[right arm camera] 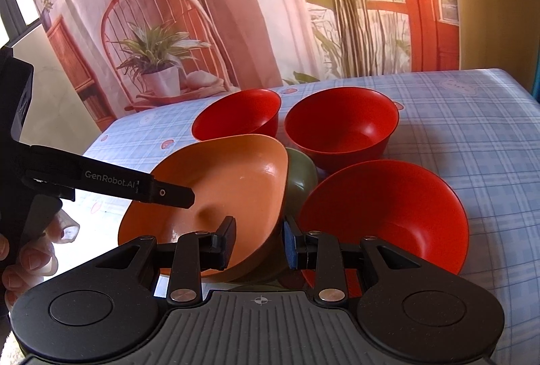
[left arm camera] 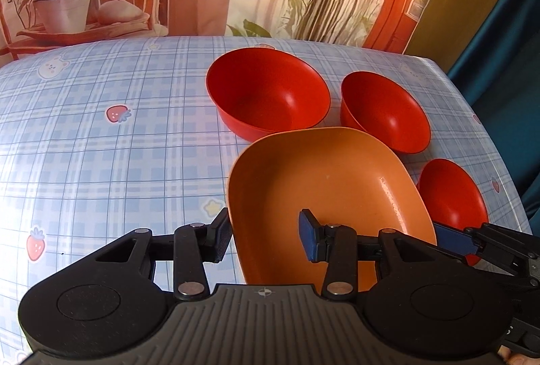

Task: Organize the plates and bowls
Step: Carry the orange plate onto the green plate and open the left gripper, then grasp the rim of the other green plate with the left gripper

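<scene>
An orange square plate [left arm camera: 324, 192] is tilted above the table; it also shows in the right wrist view [right arm camera: 216, 192]. My left gripper [left arm camera: 266, 235] is open, its jaws straddling the plate's left rim. My right gripper [right arm camera: 258, 243] is open, its jaws straddling the plate's right rim; it also shows in the left wrist view [left arm camera: 455, 240]. Three red bowls stand around: a large one [left arm camera: 266, 95], a medium one [left arm camera: 384, 111] and a small one [left arm camera: 452, 192]. A green dish [right arm camera: 300, 179] sits partly hidden under the orange plate.
The table [left arm camera: 101, 145] has a blue checked cloth with strawberry prints. A printed backdrop with a plant and chair [right arm camera: 158, 61] hangs behind its far edge. The table's right edge [left arm camera: 489, 128] drops off beside the small bowl.
</scene>
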Action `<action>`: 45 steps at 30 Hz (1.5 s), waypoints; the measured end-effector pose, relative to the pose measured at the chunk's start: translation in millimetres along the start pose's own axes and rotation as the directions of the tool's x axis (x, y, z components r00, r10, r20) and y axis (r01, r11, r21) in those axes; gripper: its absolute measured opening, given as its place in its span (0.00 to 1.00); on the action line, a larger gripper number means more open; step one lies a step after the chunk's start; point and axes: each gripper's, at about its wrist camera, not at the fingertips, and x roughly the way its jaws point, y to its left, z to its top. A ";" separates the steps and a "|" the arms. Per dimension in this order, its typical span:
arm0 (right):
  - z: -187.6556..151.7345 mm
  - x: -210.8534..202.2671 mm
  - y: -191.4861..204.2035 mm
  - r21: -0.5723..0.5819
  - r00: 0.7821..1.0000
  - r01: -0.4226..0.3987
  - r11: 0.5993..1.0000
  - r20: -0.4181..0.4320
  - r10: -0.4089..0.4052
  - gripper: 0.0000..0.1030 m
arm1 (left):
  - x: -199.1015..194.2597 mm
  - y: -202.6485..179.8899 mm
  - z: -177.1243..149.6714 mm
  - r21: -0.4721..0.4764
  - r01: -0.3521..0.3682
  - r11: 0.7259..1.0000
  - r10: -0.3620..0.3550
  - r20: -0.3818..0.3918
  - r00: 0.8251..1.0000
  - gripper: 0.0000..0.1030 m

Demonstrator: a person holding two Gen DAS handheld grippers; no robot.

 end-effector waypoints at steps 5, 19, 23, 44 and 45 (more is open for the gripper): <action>2.7 2.3 2.2 -0.024 0.999 0.032 0.999 -0.001 -0.032 0.29 | 7.2 -4.4 4.2 0.016 -0.009 1.000 0.009 -0.001 1.000 0.43; 4.8 -0.7 9.4 -0.079 0.996 0.090 0.993 0.011 -0.089 0.35 | 13.8 -11.1 -1.0 0.040 -0.018 0.999 0.018 0.004 1.000 0.49; 6.2 -6.7 11.3 -0.083 0.995 0.102 0.991 0.030 -0.100 0.38 | 6.8 -11.5 -3.1 0.045 -0.019 0.999 0.018 0.020 1.000 0.53; -23.1 -57.1 17.3 -0.092 0.995 0.094 0.991 0.044 -0.090 0.39 | -48.1 -35.7 -71.2 0.010 0.044 0.999 -0.045 0.081 0.996 0.55; -25.6 -59.1 17.0 -0.088 0.995 0.093 0.992 0.043 -0.090 0.39 | -48.3 -37.1 -76.9 0.005 0.041 0.999 -0.041 0.083 0.996 0.55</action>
